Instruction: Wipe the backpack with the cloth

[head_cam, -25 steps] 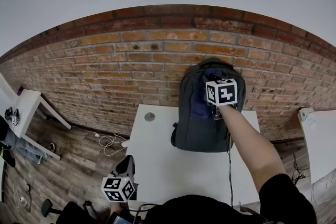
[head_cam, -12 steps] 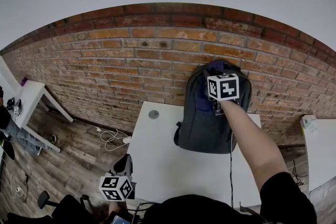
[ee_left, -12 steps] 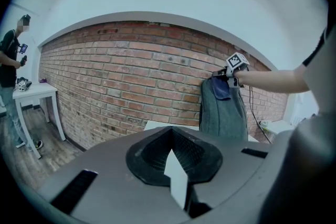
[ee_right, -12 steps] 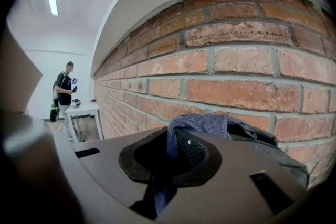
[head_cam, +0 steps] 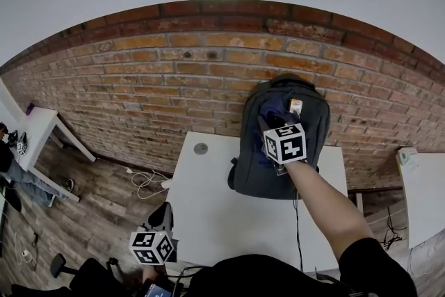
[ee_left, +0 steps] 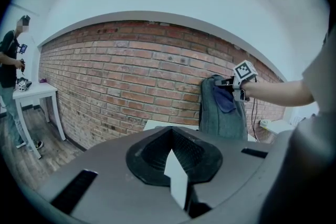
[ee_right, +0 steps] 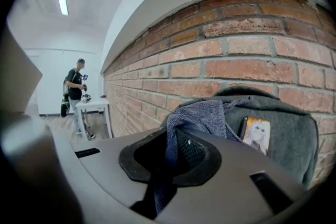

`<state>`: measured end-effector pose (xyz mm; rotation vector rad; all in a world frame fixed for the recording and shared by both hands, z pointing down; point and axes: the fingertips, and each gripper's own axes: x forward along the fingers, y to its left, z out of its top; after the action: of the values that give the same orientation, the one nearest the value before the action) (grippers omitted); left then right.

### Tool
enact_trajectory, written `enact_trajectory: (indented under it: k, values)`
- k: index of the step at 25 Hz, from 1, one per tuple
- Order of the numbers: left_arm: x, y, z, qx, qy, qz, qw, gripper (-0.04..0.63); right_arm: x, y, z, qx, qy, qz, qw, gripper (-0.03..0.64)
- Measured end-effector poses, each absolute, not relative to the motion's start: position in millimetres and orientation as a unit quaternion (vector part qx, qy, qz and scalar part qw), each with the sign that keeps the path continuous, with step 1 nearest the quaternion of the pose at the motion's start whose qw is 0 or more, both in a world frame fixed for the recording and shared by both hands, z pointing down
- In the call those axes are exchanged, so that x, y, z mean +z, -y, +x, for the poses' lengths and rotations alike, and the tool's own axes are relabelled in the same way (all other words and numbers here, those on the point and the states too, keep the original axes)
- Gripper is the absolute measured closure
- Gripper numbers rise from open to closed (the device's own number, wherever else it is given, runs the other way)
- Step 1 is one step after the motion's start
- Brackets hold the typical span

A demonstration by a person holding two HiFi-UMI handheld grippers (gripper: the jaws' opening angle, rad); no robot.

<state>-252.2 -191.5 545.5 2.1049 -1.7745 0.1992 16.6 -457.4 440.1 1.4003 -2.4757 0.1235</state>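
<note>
A grey backpack stands upright on a white table, leaning against the brick wall. My right gripper is pressed to its upper front, shut on a blue cloth that lies bunched against the fabric. In the right gripper view the cloth runs from between the jaws up over the backpack, beside a small picture label. My left gripper hangs low at the table's near left corner, shut, with nothing in it. From the left gripper view the backpack and cloth show far off.
A round grommet sits in the tabletop left of the backpack. A black cable trails down the table beside my arm. Other white tables stand at far left and far right. Cables lie on the wood floor. A person stands far back.
My right gripper has dragged the cloth down and a little left over the backpack's front, from near its top. The left gripper has stayed put.
</note>
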Motion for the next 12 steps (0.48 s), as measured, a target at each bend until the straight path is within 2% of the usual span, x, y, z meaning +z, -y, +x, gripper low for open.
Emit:
enact_trajectory:
  k: [6,12]
  values:
    - [544.6,195.1,-245.9,0.068,0.623,0.756,0.189,0.598,497.4,419.6,14.8,0.131,0.864,0.469,0.127,0.581]
    - [547.0,197.7,-246.7,0.072,0.618,0.759,0.190,0.598,530.0,387.0,8.2,0.140,0.868,0.454,0.141,0.581]
